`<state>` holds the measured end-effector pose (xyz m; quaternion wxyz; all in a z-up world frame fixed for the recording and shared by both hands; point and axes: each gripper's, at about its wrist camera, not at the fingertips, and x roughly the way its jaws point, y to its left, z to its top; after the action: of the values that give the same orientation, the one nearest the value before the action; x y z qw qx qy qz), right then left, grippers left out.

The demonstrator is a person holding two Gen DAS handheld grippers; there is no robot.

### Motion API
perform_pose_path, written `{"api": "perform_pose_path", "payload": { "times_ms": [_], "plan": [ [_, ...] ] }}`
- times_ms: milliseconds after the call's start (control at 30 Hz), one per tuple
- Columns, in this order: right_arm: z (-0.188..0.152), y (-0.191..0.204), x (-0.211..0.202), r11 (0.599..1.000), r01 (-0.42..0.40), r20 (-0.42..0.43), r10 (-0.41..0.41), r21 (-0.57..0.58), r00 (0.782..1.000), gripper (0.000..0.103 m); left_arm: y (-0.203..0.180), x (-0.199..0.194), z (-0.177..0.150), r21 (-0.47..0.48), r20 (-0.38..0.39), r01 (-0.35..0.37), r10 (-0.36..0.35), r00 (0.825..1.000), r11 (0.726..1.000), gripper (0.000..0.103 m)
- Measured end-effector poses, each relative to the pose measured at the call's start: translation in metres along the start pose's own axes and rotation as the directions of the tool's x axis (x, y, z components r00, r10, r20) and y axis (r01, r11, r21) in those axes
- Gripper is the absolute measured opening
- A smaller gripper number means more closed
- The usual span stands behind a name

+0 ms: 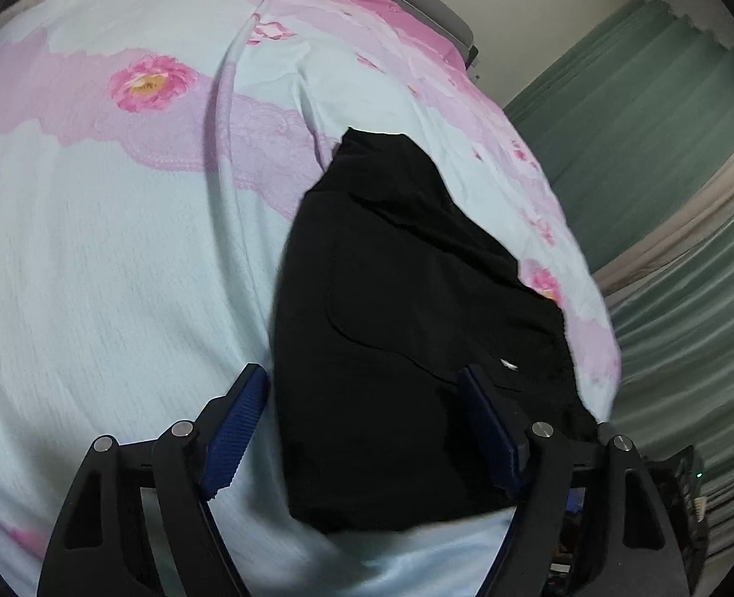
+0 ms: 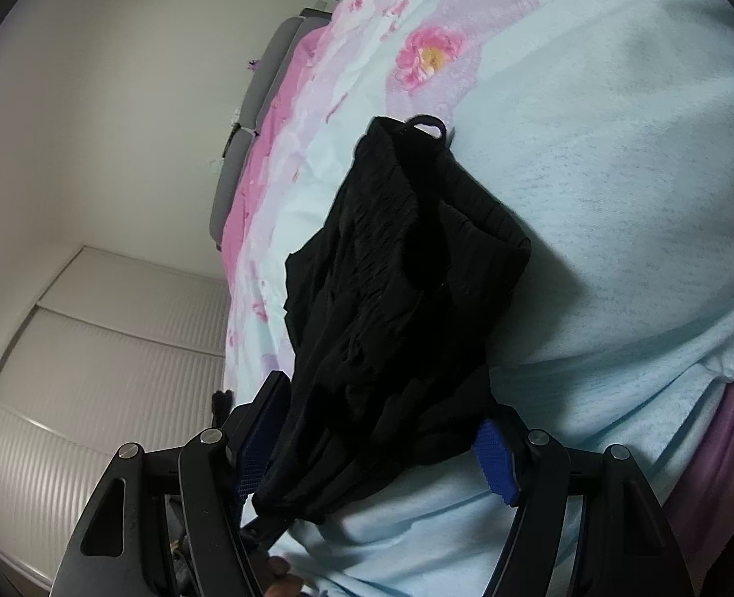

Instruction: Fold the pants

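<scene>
Black pants (image 1: 407, 308) lie in a loose heap near the edge of a bed with a pale blue and pink flowered sheet (image 1: 118, 258). My left gripper (image 1: 362, 388) is open, its blue pads (image 1: 237, 428) straddling the near end of the pants just above them. In the right wrist view the same pants (image 2: 397, 298) are bunched, with a drawstring loop at the far end. My right gripper (image 2: 382, 413) is open too, and the crumpled cloth lies between its spread fingers, draped over the left pad (image 2: 262, 443).
Green curtains (image 1: 665, 199) hang past the bed's edge in the left wrist view. A grey headboard (image 2: 262, 94), a white wall and white sliding doors (image 2: 93, 373) show in the right wrist view. The sheet spreads wide around the pants.
</scene>
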<state>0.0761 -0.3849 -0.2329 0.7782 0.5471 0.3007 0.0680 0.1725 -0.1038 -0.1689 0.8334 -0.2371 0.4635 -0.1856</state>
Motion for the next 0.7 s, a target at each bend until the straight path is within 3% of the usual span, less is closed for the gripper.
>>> {"api": "perform_pose_path", "payload": {
  "times_ms": [100, 267, 433, 567, 667, 700],
  "plan": [
    [-0.004, 0.011, -0.003, 0.998, -0.002, 0.0, 0.002, -0.056, 1.0, 0.071, -0.007, 0.008, -0.002, 0.038, -0.02, -0.018, 0.019, 1.0, 0.999, 0.078],
    [0.0, 0.011, 0.004, 0.998, 0.015, 0.006, -0.015, -0.055, 1.0, 0.071, -0.008, 0.021, -0.001, 0.072, -0.007, -0.084, 0.084, 0.996, 0.994, 0.078],
    [0.004, 0.014, 0.009, 0.996, 0.06, 0.047, -0.057, -0.067, 0.997, 0.07, -0.019, 0.027, 0.003, 0.04, -0.011, -0.054, 0.055, 0.998, 0.998, 0.077],
    [0.004, 0.02, 0.013, 0.993, 0.092, 0.069, -0.087, -0.076, 0.994, 0.07, -0.037, 0.031, -0.005, 0.09, -0.016, -0.074, 0.076, 0.997, 0.993, 0.077],
    [-0.001, 0.051, 0.011, 0.961, 0.112, 0.095, -0.091, -0.251, 0.991, 0.07, -0.032, 0.036, -0.01, 0.101, -0.019, -0.106, 0.109, 0.994, 0.989, 0.076],
    [-0.001, 0.053, 0.012, 0.959, 0.113, 0.094, -0.092, -0.26, 0.991, 0.067, -0.028, 0.036, -0.01, 0.087, -0.017, -0.102, 0.104, 0.994, 0.991, 0.074]
  ]
}}
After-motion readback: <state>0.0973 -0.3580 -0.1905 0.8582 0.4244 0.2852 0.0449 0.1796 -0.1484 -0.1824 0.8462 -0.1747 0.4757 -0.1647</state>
